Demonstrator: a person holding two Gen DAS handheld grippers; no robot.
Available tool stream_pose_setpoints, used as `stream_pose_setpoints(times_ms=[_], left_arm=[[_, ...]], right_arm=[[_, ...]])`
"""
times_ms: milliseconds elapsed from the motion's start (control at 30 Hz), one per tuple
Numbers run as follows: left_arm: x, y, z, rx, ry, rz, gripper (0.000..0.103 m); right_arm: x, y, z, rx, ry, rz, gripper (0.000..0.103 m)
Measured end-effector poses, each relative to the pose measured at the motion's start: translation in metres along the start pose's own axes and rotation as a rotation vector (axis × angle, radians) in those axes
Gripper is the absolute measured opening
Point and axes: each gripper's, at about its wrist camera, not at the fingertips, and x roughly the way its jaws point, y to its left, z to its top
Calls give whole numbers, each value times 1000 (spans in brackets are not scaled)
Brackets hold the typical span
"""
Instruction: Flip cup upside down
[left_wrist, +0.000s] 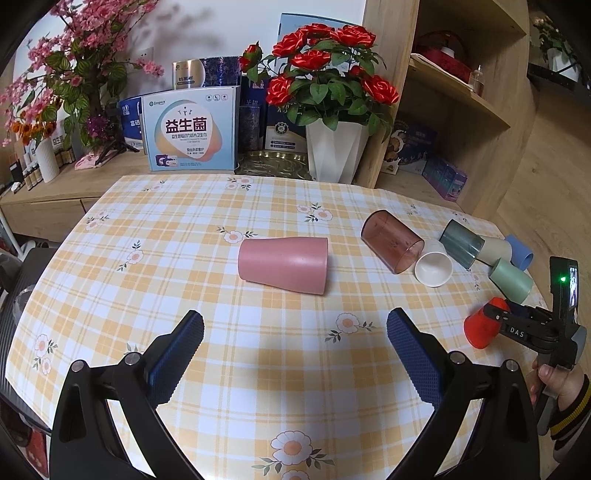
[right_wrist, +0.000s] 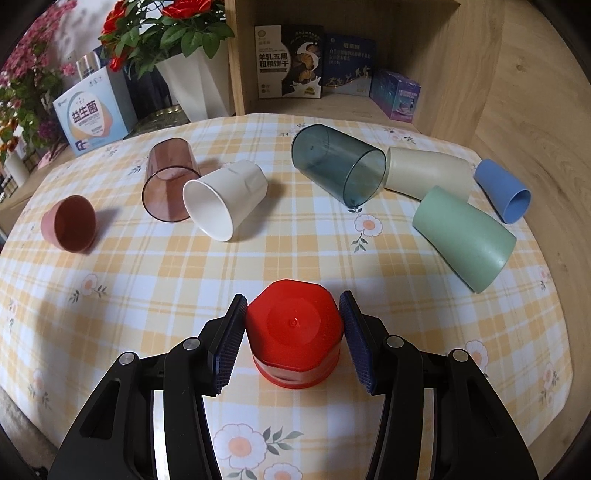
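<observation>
Looking along the left gripper (left_wrist: 295, 334): jaws spread wide and holding nothing, hovering above the checked, flower-printed surface (left_wrist: 221, 369). Item one, a pink cup (left_wrist: 283, 265), lies on its side ahead of the jaws, well apart from them, mouth toward the right. Item two, a brown translucent cup (left_wrist: 392, 240), lies on its side farther right, with a white cup (left_wrist: 434, 266) just beside it. Item three, a cluster at the far right edge: grey-blue translucent cup (left_wrist: 461, 243), beige cup (left_wrist: 496, 249), blue cup (left_wrist: 520, 252), green cup (left_wrist: 511, 278), all on their sides. Item four, the red cup (left_wrist: 480, 328), sits near the right edge with the right gripper (left_wrist: 496, 314) at it, a hand (left_wrist: 557, 384) on that tool's handle. Behind the surface stand a white vase of red roses (left_wrist: 334, 110) and a printed box (left_wrist: 192, 127). Looking along the right gripper (right_wrist: 293, 332): the red cup (right_wrist: 293, 332) stands upside down on the surface (right_wrist: 147, 277), its closed faceted base facing up, directly between the two jaws. Both pads lie against, or nearly against, its sides; whether they press on it I cannot tell. Beyond it lie the pink cup (right_wrist: 70, 225), brown translucent cup (right_wrist: 168, 181), white cup (right_wrist: 223, 199), grey-blue translucent cup (right_wrist: 338, 164), beige cup (right_wrist: 424, 173), green cup (right_wrist: 461, 240) and blue cup (right_wrist: 502, 190).
</observation>
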Motion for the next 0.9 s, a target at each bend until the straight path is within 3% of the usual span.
stream_pose_setpoints(times_ms=[133, 200, 367, 467, 567, 900], left_arm=[[-6, -3, 4, 19, -12, 15, 97], [-10, -5, 7, 27, -21, 20, 97], [-26, -8, 18, 46, -59, 22, 97], [-40, -11, 28, 56, -83, 12, 97], [-59, -15, 38, 67, -120, -2, 97], [-130, -33, 64, 108, -259, -5, 97]], right_arm=[[-2, 0, 2, 4, 10, 3, 51], [-8, 1, 4, 9, 1, 1, 59], [-33, -1, 13, 33, -41, 10, 66], [-62, -1, 20, 46, -89, 27, 71], [-95, 1, 27, 46, -143, 66, 86], [-210, 10, 32, 49, -352, 40, 87]])
